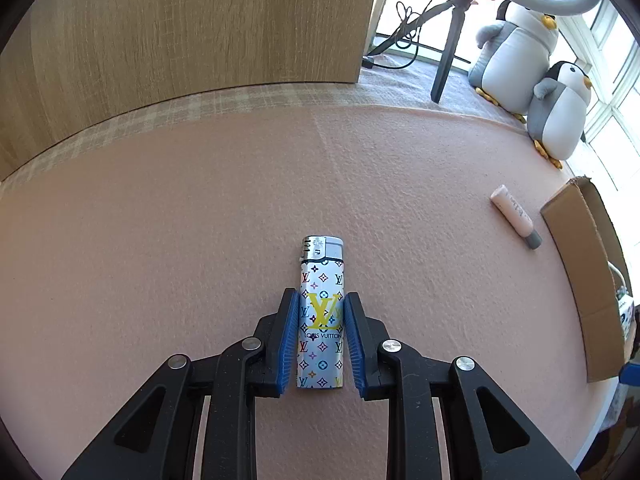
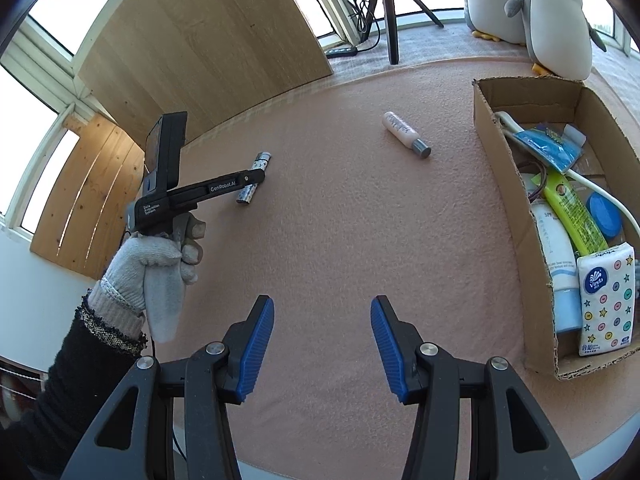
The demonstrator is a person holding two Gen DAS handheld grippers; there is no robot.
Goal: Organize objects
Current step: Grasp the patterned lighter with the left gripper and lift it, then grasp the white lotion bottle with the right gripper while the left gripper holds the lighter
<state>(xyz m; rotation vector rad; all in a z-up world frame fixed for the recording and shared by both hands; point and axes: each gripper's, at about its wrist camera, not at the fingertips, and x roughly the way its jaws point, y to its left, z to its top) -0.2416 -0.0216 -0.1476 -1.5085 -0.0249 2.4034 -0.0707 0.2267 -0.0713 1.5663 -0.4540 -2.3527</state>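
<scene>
A silver lighter with a coloured monogram print lies on the pink cloth, between the blue pads of my left gripper. The pads sit right at its sides, and I cannot tell if they press on it. In the right wrist view the lighter lies under the left gripper. My right gripper is open and empty above the cloth's near part. A pale pink tube with a grey cap lies on the cloth; it also shows in the left wrist view.
An open cardboard box stands at the right, holding tubes, a tissue pack and a blue lid. Two plush penguins and a tripod stand behind the table. A wooden panel rises at the back left.
</scene>
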